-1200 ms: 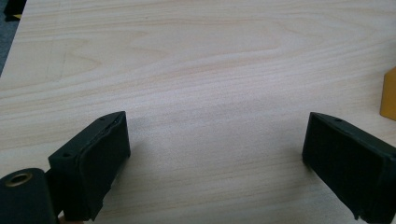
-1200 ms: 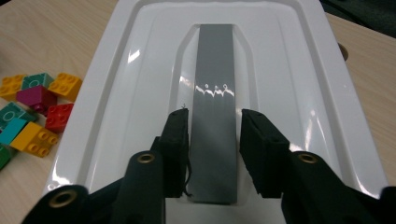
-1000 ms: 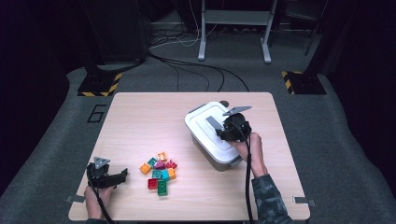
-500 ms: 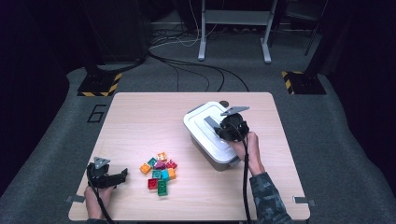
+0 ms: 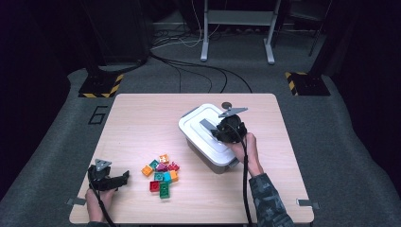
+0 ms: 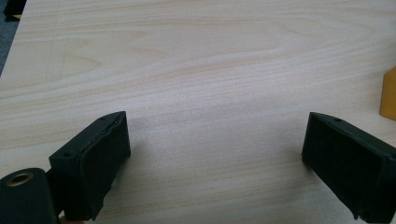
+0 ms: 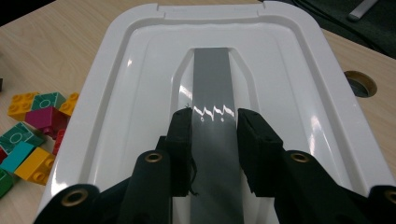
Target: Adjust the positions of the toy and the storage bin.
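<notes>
The right gripper (image 7: 214, 122) has just closed onto the grey handle (image 7: 212, 79) of the white lid (image 5: 208, 131) on the box mid-bench. The left gripper (image 5: 109, 178) rests wide open near the toy bricks (image 5: 161, 174).

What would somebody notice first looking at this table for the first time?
Most likely the white box with its lid on, right of the table's middle, where the right gripper has its jaws closed on the grey handle that runs along the lid. Next, the bright heap of toy bricks near the front edge. The left gripper rests open at the front left corner of the wooden table.
</notes>
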Tool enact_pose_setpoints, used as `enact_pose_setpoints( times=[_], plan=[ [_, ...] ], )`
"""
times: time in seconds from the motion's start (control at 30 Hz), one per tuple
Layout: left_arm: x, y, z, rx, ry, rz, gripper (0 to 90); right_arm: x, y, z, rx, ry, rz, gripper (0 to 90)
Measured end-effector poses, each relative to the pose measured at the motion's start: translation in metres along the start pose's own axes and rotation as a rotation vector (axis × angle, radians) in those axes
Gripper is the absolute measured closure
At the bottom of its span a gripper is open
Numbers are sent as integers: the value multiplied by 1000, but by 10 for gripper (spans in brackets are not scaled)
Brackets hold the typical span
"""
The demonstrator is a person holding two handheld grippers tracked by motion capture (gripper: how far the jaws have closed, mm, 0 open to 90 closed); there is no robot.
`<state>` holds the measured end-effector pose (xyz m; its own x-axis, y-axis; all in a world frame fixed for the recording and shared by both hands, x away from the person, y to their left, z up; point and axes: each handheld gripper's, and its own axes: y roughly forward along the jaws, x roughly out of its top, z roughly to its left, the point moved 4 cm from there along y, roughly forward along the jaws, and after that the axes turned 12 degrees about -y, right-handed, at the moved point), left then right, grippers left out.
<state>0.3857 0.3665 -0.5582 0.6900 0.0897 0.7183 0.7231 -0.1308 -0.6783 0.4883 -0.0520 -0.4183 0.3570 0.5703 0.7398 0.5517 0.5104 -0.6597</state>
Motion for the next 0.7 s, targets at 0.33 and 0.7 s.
enact_pose_setpoints(
  times=[0.33, 0.7],
  plan=[
    [0, 0, 0, -1, -1, 0, 73, 9, 9, 9, 34, -22, -9, 665],
    [0, 0, 0, 2, 1, 1, 73, 15, 15, 13, 43, -58, -11, 665]
  ],
)
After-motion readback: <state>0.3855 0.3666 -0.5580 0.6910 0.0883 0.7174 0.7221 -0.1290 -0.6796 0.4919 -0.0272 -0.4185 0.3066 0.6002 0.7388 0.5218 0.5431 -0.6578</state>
